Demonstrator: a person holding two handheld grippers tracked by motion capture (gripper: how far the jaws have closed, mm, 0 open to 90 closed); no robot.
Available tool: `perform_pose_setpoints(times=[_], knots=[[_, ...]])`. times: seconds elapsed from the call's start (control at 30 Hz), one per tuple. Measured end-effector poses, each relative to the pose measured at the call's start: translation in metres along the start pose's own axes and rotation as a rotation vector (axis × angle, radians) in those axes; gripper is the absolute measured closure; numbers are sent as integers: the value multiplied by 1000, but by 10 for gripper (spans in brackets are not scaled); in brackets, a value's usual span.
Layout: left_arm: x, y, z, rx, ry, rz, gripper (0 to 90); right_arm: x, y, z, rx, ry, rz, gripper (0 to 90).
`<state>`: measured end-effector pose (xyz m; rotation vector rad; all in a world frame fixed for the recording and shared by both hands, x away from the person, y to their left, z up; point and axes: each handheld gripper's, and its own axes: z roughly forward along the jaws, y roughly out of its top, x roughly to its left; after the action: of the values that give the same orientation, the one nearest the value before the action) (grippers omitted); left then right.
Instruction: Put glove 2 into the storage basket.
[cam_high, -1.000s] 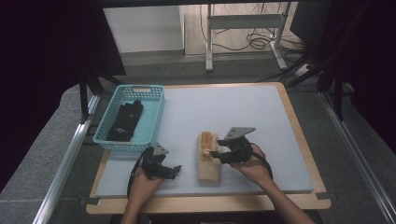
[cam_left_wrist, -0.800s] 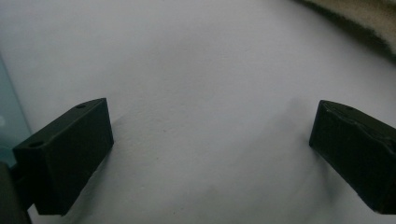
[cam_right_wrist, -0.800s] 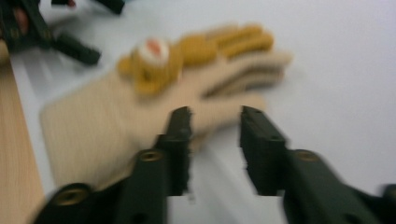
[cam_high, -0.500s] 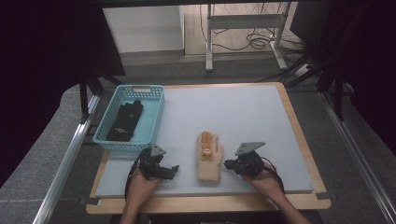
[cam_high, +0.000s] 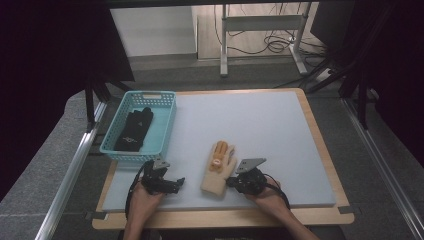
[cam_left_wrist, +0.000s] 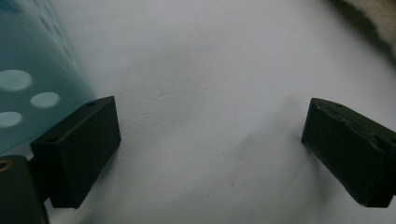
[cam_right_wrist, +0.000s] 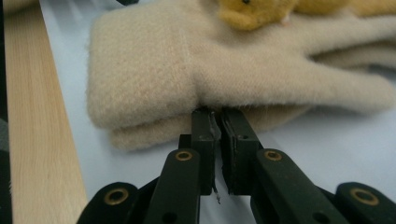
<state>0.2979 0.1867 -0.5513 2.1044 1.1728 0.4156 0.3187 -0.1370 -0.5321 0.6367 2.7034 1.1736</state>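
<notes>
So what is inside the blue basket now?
Inside the blue basket lies one black glove, flat, with a small pale mark on it. Whether anything lies under the glove cannot be seen, because the glove covers that part of the floor.

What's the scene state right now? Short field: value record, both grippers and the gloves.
left gripper: open, jaws wide apart above bare mat, beside the basket
right gripper: shut, tips at the lower edge of the beige glove; grip on fabric not certain
beige glove: flat on the mat, yellow patch on top
black glove: lying in the basket
basket: teal, on the left of the mat
mat: pale blue, on a wooden board
</notes>
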Motion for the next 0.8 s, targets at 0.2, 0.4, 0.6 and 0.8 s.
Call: perform_pose_setpoints(times=[0.2,0.4,0.6,0.8], knots=[[0,0,0,-1,0,-1,48,5,10,13,-7,-2,-21,820],[0,-1,0,-6,1,-1,47,11,25,31,-11,-25,-53,820],[0,-1,0,-8,0,-3,46,11,29,36,-10,-31,-52,793],[0,-1,1,-6,-3,1,40,8,25,14,-4,-65,-60,743]])
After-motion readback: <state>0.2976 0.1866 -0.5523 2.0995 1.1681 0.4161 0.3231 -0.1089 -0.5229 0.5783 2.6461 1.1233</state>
